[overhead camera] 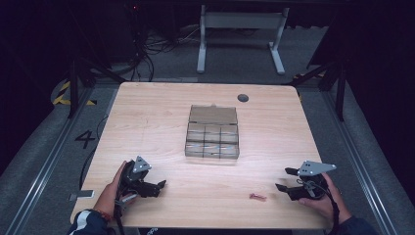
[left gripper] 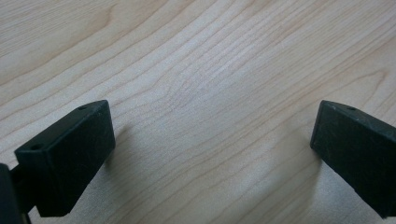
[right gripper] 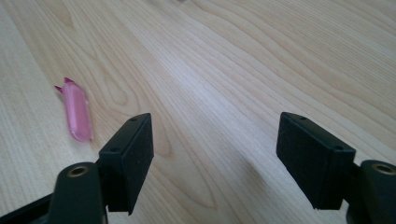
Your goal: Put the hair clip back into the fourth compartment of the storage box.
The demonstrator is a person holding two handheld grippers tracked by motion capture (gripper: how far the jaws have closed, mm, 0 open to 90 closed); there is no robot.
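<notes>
At the far left, a painted "4" marks the grey floor beside my pale, wood-grained table, where my left gripper rests with its matte black jaws wide apart, holding nothing. One clear plastic compartment box sits mid-table, lid open. One small, glossy pink capsule-shaped piece lies near the front edge, just left of my right gripper, whose jaws stand open and empty.

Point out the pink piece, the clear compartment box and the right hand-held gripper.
pink piece (right gripper: 77, 113), right gripper view, mid-body.
clear compartment box (overhead camera: 212, 146), high view, front compartments.
right hand-held gripper (overhead camera: 285, 179), high view, between its open fingertips.
</notes>
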